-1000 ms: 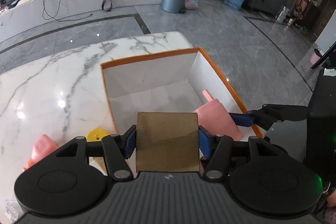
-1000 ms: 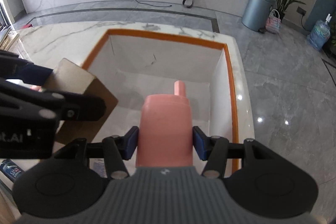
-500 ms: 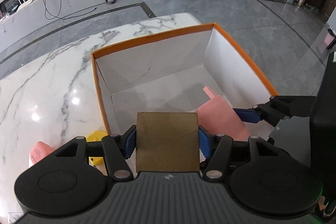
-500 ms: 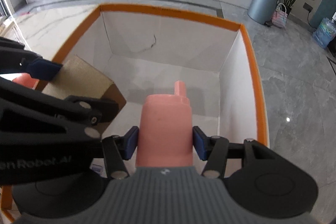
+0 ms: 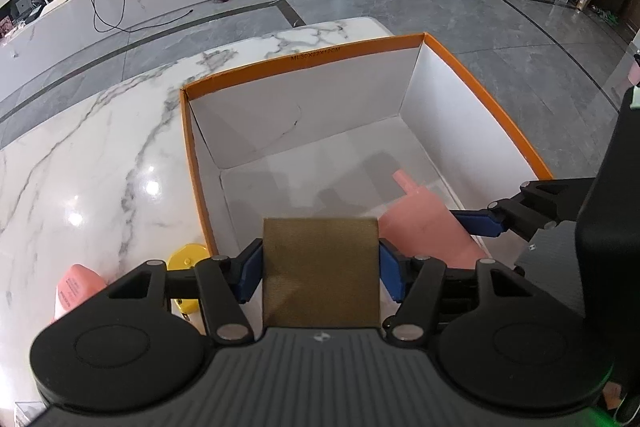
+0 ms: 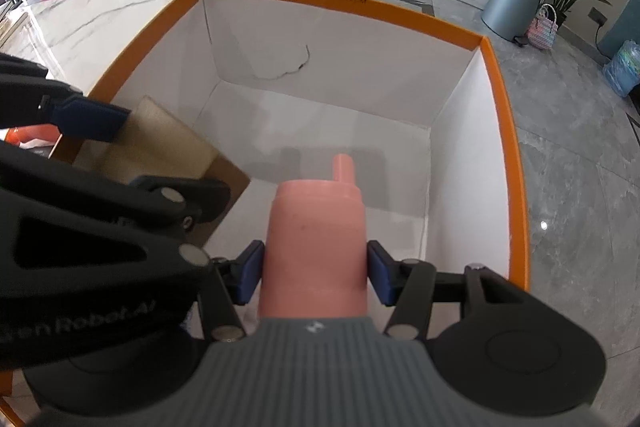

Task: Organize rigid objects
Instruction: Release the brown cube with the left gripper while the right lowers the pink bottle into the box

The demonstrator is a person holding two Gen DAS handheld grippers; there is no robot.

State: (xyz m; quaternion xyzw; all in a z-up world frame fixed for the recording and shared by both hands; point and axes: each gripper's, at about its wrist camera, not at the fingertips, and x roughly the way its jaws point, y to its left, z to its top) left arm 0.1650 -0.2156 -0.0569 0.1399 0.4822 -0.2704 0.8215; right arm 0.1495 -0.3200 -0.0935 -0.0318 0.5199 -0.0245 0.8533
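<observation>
My left gripper (image 5: 320, 267) is shut on an olive-brown box (image 5: 320, 271) and holds it over the near left corner of an orange-rimmed white carton (image 5: 304, 57). My right gripper (image 6: 316, 273) is shut on a pink bottle (image 6: 316, 243), neck pointing forward, held inside the carton (image 6: 340, 9) above its floor. The pink bottle (image 5: 424, 223) also shows at the right of the left wrist view, and the brown box (image 6: 160, 147) at the left of the right wrist view. The carton floor is bare.
The carton stands on a white marble table (image 5: 100, 167). A second pink bottle (image 5: 74, 287) and a yellow round object (image 5: 188, 259) lie on the table left of the carton. The table's far edge is just beyond the carton.
Both grippers have moved forward and down over the carton with their objects still held; the bottle and box now sit deeper within the carton's walls.
</observation>
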